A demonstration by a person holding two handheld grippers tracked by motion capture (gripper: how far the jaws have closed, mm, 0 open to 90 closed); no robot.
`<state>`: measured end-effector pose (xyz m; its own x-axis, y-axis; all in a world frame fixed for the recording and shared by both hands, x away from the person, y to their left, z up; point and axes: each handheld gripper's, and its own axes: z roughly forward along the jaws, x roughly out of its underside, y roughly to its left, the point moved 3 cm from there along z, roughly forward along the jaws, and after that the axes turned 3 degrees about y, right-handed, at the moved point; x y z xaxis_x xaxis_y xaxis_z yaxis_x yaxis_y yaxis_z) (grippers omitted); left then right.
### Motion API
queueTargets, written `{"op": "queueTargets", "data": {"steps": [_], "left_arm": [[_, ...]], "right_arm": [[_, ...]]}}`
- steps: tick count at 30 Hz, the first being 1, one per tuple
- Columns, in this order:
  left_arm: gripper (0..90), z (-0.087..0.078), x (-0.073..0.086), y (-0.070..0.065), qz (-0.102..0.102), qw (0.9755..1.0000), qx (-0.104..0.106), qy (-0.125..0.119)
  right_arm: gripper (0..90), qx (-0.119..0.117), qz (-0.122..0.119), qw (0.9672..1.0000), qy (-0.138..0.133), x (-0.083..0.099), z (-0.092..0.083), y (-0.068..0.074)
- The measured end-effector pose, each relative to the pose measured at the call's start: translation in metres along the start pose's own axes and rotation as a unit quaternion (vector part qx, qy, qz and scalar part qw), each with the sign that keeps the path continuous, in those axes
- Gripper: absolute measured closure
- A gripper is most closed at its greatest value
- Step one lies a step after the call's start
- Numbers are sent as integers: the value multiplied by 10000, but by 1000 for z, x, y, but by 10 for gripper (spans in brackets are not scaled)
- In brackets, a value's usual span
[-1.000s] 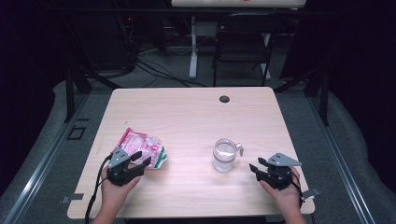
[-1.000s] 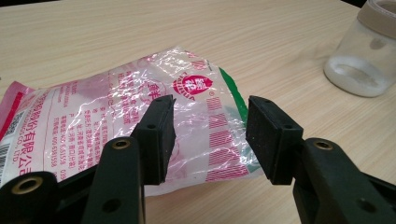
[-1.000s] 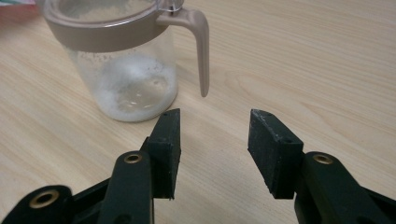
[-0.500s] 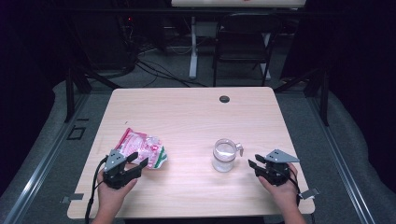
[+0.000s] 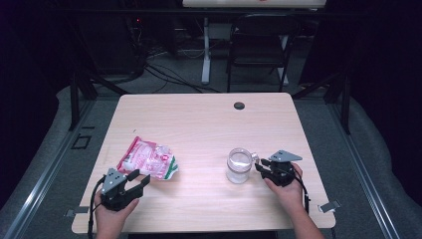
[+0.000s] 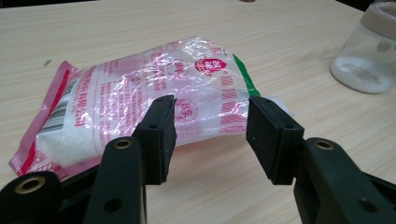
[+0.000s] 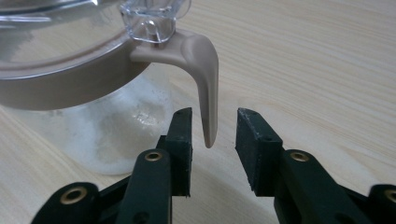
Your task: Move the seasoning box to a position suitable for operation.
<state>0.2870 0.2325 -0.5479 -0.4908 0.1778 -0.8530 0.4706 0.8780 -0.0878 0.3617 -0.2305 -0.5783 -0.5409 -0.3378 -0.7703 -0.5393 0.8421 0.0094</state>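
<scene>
Our right tool (image 7: 212, 140) has moved in from the desk's right edge, its jaws closing around the jar (image 5: 239, 166) handle (image 7: 205, 79) without pinching yet. Our left tool (image 6: 210, 135) stands open before the sugar bag (image 6: 154, 88) near the front-left corner; both grasps look imminent.

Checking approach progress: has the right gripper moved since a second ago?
Yes. The right gripper has moved left toward the jar, its closing jaws now flanking the handle.

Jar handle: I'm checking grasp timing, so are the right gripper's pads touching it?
Apart. In the right gripper view the handle hangs between the pads of the right gripper, with bare table visible on both sides.
</scene>
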Motion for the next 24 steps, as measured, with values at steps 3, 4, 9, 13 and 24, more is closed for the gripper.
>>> {"op": "queueTargets", "data": {"steps": [3,4,9,13,24], "left_arm": [[539,-4,2,2,-30,10000,-8,7],[547,-5,3,2,-63,10000,-22,-35],[557,-12,6,5,-204,9998,-51,-58],[558,-14,8,5,-222,9997,-87,-21],[561,-10,7,-3,-32,10000,-50,72]], "right_arm": [[690,-13,30,10000,16,-1,4,0],[707,24,28,10000,15,-3,8,1],[737,92,-38,9999,88,-7,16,3],[755,62,-31,10000,68,-8,19,4],[810,146,-142,9998,75,-9,18,6]]}}
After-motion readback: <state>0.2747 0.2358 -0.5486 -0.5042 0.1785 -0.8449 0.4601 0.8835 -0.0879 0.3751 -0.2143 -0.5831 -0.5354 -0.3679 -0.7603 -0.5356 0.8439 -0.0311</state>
